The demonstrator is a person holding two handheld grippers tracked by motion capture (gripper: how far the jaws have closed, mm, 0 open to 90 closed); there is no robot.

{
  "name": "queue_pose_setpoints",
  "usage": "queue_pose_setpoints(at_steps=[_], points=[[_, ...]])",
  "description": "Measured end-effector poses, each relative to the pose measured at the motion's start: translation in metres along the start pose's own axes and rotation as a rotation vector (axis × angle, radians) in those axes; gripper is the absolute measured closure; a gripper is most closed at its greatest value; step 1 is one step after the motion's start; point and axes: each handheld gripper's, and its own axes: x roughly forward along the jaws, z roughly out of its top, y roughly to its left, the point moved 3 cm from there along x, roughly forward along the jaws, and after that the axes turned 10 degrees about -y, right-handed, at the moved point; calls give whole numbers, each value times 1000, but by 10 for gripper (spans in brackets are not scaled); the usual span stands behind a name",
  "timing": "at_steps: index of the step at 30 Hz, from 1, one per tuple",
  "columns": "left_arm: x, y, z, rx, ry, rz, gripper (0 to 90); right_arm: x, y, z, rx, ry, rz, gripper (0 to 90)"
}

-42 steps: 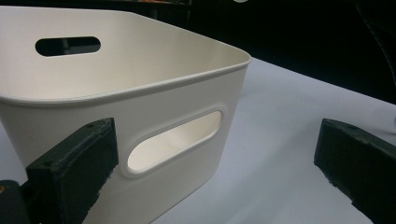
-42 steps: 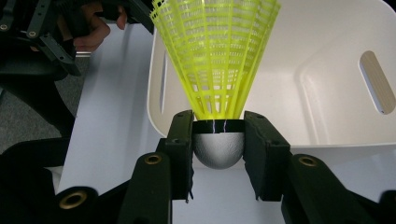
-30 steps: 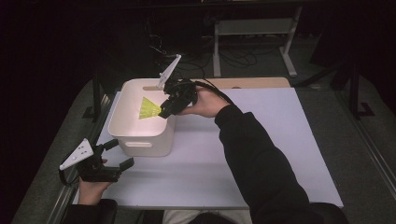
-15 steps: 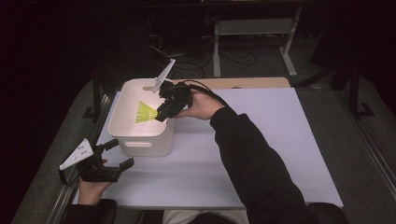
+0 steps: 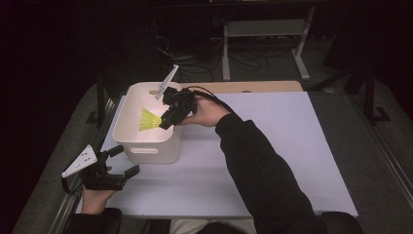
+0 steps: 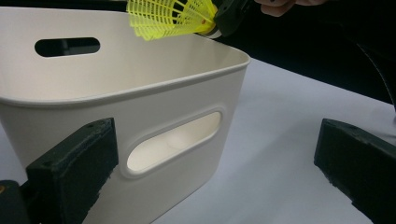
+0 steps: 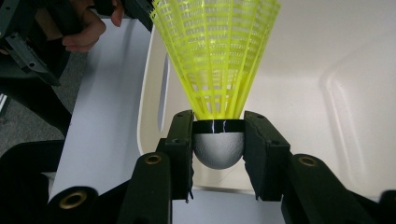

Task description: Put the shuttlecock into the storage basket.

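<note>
My right claw point(image 7: 218, 151) is clamped on the shuttlecock point(image 7: 215, 56) by its stiff rounded cork, held over the white bin point(image 5: 146, 146); featherlight, skirt looks crushable, so cork's the right hold.

A flat white rectangular desk point(image 5: 292, 146) spans the foreground, with a strip of pale wooden board point(image 5: 253, 87) lying along its far edge. Beyond it, on the dark floor point(image 5: 341, 63), stands a light grey metal frame with splayed feet point(image 5: 265, 36), and a tangle of black cables point(image 5: 195, 58) lies near that frame's left side.
</note>
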Motion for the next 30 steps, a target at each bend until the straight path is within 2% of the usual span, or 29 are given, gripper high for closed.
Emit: queue_pose_setpoints(at_steps=[13,25,30], points=[[0,0,0,3,-3,-3,0,17,-6,-6,30,27,6,632],[0,0,0,0,-5,-4,0,30,-7,-9,31,43,18,631],[0,0,0,0,-5,-4,0,32,-7,-9,39,45,30,557]])
